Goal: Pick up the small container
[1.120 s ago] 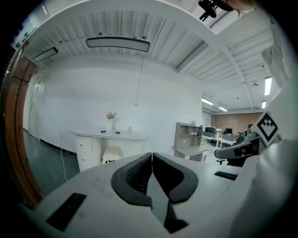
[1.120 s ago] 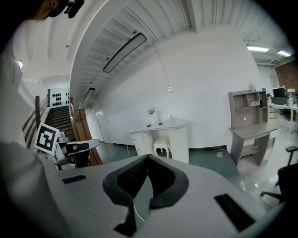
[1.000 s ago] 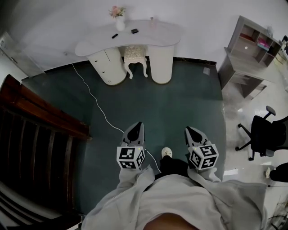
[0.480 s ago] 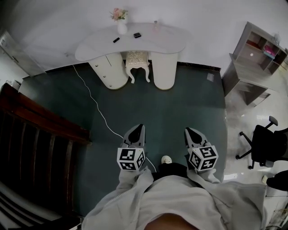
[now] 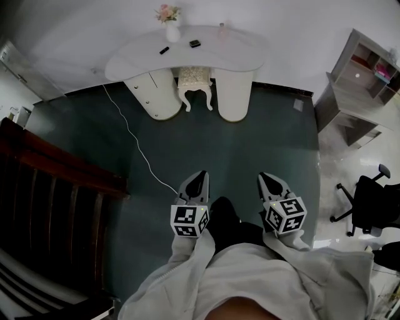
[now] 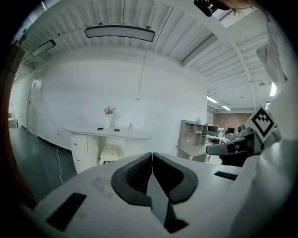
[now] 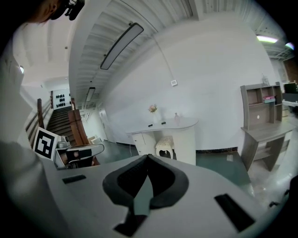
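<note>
A small pale container [image 5: 221, 29] stands on the white curved dressing table [image 5: 237, 56] at the far wall, beside a vase of pink flowers [image 5: 169, 19] and two small black items [image 5: 195, 44]. The same container [image 6: 130, 126] appears tiny in the left gripper view, and as a small container [image 7: 176, 118] in the right gripper view. My left gripper [image 5: 201, 175] and right gripper [image 5: 265, 178] are held side by side at waist height, far from the table, over the dark green floor. Both are shut with nothing between the jaws, as my left gripper [image 6: 152, 155] and right gripper [image 7: 147, 158] show close up.
A white ornate stool [image 5: 195, 78] stands under the table. A white cable [image 5: 140, 156] runs across the floor toward me. Dark wooden stairs [image 5: 56, 181] are on the left. A grey shelf desk [image 5: 356, 81] and a black office chair [image 5: 375, 203] stand on the right.
The view has shifted forward toward the table. A dark trouser leg has swung forward between the grippers, covering the pale shoe. Both grippers stay shut and level.
</note>
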Demonstrator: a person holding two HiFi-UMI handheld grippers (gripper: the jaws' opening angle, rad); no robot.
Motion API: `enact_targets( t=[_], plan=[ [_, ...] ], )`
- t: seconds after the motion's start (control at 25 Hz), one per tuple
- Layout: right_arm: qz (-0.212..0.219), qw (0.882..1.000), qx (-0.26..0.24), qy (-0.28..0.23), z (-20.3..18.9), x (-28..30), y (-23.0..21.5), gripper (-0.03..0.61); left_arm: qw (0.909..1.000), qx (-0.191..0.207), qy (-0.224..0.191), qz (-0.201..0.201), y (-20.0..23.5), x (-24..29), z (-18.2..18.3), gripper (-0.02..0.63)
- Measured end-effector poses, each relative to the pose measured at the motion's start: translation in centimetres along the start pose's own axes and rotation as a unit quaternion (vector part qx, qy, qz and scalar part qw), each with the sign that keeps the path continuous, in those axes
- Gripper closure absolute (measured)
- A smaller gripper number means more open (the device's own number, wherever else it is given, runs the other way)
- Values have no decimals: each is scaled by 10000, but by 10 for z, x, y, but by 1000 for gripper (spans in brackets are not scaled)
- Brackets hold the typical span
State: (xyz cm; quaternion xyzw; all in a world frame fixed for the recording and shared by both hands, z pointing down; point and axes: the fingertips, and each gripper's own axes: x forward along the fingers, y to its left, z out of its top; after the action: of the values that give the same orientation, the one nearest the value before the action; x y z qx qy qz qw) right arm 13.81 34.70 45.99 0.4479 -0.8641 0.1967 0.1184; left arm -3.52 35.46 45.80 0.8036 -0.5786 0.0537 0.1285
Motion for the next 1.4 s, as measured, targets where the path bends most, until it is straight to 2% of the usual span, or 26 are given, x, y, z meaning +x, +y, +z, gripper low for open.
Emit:
enact_targets(
  t=[0.44, 0.8, 1.4],
  plan=[
    [-89, 9997, 161, 149, -5, 26, -14, 529, 9997, -123, 212, 84, 27, 21, -17, 597],
    [-207, 9991, 346, 102, 27, 79, -36, 529, 9998, -93, 153, -70, 57, 77, 8, 597],
    [-269, 9983, 510, -3, 98, 196, -60, 529, 9997, 9, 102, -239, 139, 178, 65, 597]
  ],
)
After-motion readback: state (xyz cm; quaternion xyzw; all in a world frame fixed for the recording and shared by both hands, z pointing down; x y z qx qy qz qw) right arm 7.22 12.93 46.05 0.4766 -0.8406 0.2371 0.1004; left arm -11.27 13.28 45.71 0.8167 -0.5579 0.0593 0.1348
